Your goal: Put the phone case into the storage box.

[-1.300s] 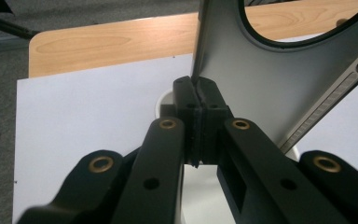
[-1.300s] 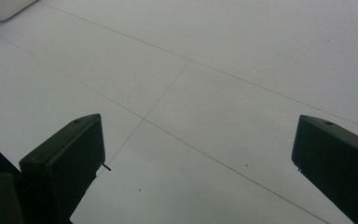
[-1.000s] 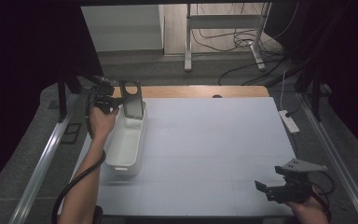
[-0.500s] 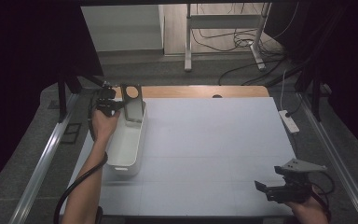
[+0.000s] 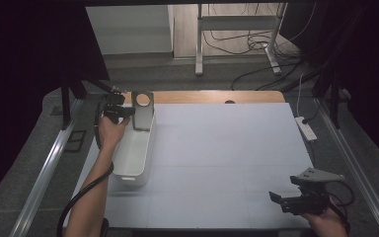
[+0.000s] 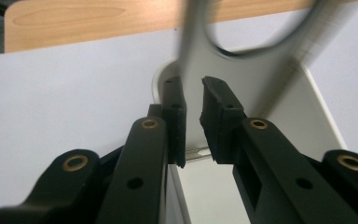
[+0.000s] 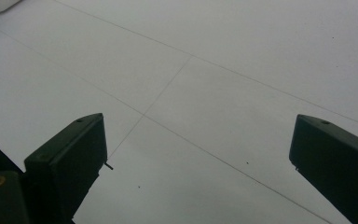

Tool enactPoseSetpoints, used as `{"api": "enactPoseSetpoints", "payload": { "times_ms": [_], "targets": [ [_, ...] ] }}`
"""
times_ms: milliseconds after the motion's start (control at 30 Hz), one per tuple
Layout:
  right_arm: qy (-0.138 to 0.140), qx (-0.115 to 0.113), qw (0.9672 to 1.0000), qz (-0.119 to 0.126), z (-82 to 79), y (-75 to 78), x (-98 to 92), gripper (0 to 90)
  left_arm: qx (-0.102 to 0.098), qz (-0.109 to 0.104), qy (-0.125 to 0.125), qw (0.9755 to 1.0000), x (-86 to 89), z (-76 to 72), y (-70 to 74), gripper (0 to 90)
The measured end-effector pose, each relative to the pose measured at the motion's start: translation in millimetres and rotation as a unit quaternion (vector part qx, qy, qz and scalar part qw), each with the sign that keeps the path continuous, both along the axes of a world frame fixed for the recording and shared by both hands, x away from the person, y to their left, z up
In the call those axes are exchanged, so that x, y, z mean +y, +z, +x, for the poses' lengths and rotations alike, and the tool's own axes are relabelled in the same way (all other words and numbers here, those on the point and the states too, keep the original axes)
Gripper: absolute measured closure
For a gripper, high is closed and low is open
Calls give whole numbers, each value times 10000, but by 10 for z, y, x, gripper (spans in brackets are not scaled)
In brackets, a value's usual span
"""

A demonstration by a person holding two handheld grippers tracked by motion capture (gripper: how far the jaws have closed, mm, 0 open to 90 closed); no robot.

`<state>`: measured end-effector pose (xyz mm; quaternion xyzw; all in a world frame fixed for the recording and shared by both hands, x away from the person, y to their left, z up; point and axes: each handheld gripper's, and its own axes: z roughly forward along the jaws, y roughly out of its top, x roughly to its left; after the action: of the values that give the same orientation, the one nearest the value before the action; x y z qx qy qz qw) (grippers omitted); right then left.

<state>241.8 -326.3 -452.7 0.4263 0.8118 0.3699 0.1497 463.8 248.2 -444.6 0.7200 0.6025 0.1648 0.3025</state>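
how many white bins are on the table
1. The white bin lies along the table's left edge, by the left gripper. Its grey handle plate stands at the far end. None looks hidden.

floor: grey carpet [image 5: 143,74] | walls: dark drapes [image 5: 24,59] | furniture: metal stand [image 5: 237,37] | cables [image 5: 237,44]

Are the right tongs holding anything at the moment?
No: in the right gripper view the right tongs stand wide apart over the bare white table, with nothing between them.
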Motion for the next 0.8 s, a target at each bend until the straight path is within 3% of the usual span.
{"api": "enactPoseSetpoints", "payload": {
  "times_ms": [500, 633, 800],
  "targets": [
    [4, -9, 10000, 5, -1, -1, 2, 47, -113, -87, -112, 9998, 20, -29, 27, 540],
    [-1, -7, 10000, 6, 0, -1, 1, 47, -187, -227, -124, 9995, 51, -48, 26, 506],
    [-3, -15, 10000, -1, -1, 0, 3, 47, -317, -356, -219, 9986, 81, -81, 18, 400]
  ]
}}
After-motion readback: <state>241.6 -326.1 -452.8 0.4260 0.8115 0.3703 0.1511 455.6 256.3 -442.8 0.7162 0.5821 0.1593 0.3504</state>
